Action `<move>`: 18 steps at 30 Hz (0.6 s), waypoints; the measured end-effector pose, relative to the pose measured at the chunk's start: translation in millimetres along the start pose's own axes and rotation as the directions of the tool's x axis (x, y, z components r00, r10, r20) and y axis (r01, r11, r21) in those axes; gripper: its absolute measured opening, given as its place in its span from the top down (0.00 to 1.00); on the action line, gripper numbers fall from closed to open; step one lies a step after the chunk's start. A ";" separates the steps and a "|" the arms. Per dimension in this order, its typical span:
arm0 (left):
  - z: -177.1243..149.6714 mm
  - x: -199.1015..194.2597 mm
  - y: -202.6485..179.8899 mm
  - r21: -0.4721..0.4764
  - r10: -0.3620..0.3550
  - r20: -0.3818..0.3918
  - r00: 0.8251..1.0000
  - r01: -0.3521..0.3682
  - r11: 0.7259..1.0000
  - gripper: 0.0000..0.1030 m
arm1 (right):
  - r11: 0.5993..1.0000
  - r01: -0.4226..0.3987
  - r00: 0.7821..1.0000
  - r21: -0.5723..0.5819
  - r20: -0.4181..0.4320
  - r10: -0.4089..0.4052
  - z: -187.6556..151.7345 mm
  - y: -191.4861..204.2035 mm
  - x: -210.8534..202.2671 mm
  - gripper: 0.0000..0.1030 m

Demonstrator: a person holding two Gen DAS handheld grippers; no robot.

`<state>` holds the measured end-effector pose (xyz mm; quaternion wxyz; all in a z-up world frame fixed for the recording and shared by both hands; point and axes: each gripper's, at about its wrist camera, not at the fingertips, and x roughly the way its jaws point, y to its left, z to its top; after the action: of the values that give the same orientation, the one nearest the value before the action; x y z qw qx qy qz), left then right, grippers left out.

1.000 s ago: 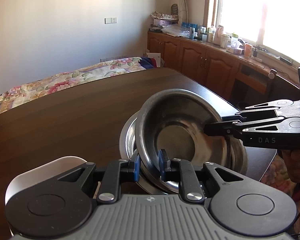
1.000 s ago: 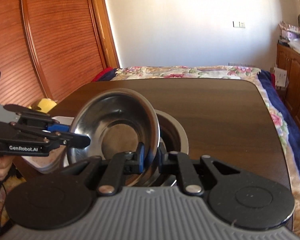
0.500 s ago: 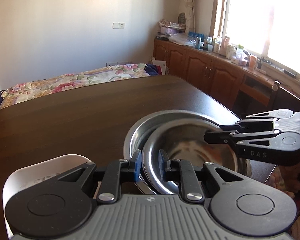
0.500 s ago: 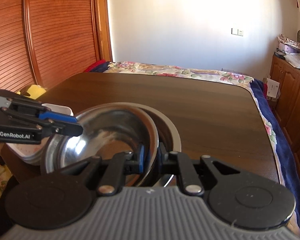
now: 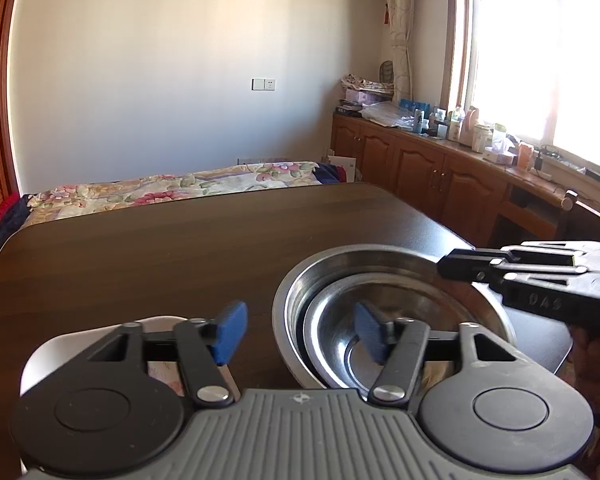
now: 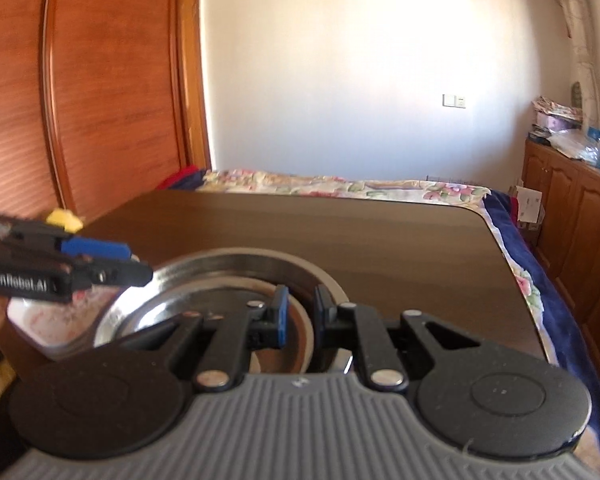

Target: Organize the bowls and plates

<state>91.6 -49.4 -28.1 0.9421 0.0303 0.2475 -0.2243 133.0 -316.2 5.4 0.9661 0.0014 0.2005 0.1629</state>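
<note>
at the table's (image 5: 180,248) near edge the smaller steel bowl (image 5: 384,320) now nests in the larger bowl (image 5: 332,268); left gripper (image 5: 300,332) has just spread, releasing its rim; right gripper (image 6: 300,316) seemingly still pinches it.

far: table (image 5: 180,248) bare | near: nested bowls (image 5: 380,280), white dish (image 5: 40,364)

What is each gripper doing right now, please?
Left gripper: open; jaws have just been opening, rims of the smaller bowl and larger bowl between them, unpressed.
Right gripper: shut on the smaller bowl's rim.
</note>
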 end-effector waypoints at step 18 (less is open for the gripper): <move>-14.0 9.8 0.0 -0.041 -0.004 0.024 1.000 0.005 0.999 0.14 | 0.987 0.085 0.992 0.137 0.086 -0.097 -28.3 -14.6 5.1 0.30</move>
<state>92.9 -51.0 -45.1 0.9450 0.0080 0.2406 -0.2215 131.1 -330.2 -23.6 0.9785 0.0644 0.1657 0.1046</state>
